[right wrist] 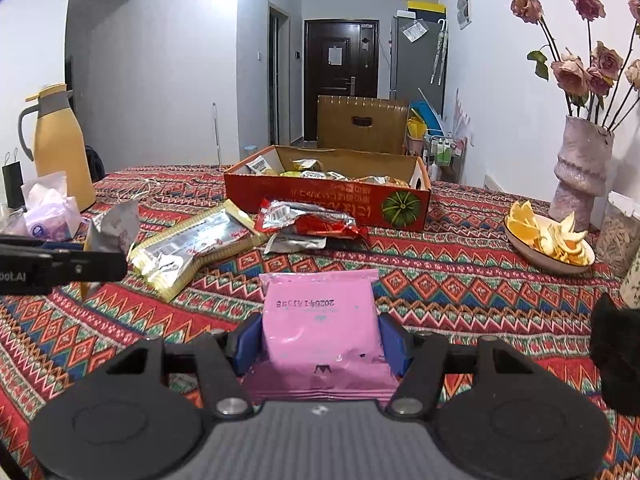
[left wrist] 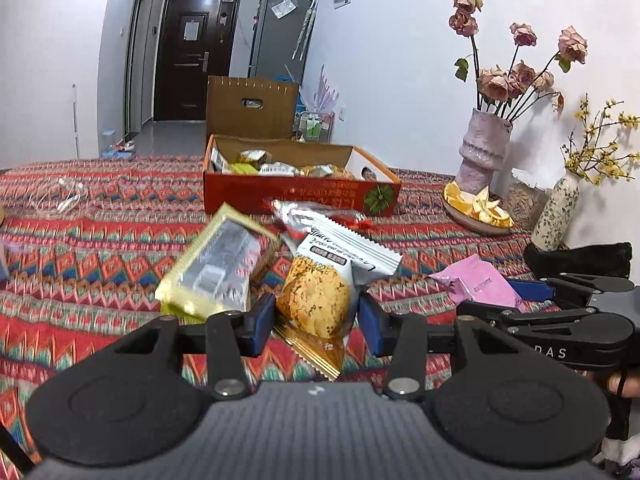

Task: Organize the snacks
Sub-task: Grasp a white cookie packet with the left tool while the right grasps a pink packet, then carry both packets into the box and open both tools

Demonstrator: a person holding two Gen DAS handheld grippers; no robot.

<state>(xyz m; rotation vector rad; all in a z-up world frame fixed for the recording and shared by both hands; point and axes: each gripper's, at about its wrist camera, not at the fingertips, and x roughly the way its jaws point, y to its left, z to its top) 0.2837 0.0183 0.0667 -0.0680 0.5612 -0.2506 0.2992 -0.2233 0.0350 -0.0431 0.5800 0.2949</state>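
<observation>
Pink packet (right wrist: 320, 320) clamped between right tongs (right wrist: 320, 340), above tablecloth (right wrist: 460, 292).

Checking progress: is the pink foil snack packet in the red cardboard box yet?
Out. The pink foil snack packet sits clamped in the right gripper, short of the red cardboard box.

Cookie packet (left wrist: 316, 300) in left hand-held gripper (left wrist: 316, 320)

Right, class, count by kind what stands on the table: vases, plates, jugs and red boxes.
Vases: 2
Plates: 1
Jugs: 1
Red boxes: 1
Total: 5
</observation>
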